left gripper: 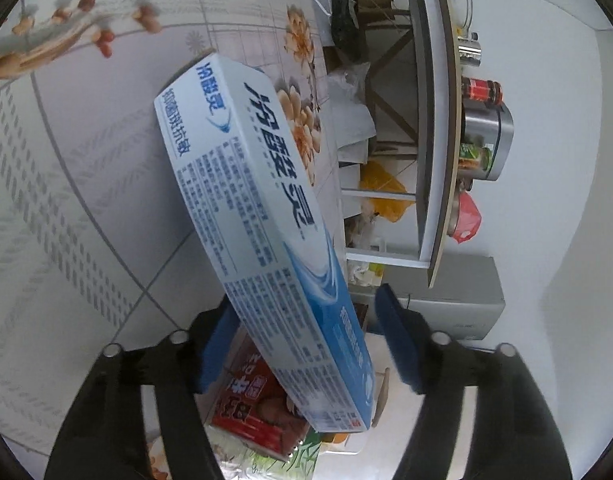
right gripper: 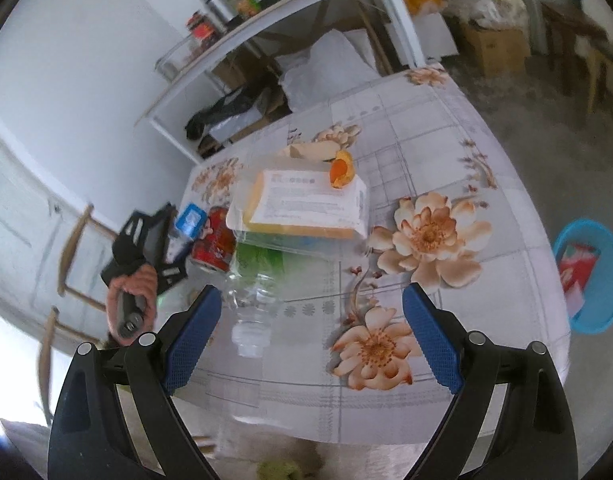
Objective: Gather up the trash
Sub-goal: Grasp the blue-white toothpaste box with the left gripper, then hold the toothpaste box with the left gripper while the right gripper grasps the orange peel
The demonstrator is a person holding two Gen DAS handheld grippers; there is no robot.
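In the left wrist view a long blue-and-white toothpaste box (left gripper: 266,216) lies between the pads of my left gripper (left gripper: 306,344). The jaws stand wide and the right pad is clear of the box, so it is open. A red can (left gripper: 258,408) lies just below the box. In the right wrist view my right gripper (right gripper: 312,344) is open and empty above the flowered tablecloth (right gripper: 446,152). Ahead of it lie a clear plastic bottle (right gripper: 252,300), a red can (right gripper: 214,240), a clear package with a yellow insert (right gripper: 306,204), an orange peel (right gripper: 340,170) and the toothpaste box end (right gripper: 190,218).
A blue basin (right gripper: 594,276) with red wrappers sits on the floor right of the table. A white shelf table (right gripper: 274,12) with jars and a pot stands by the wall. Wooden chairs (right gripper: 72,248) stand at the left. Cardboard boxes (right gripper: 494,46) sit at the back.
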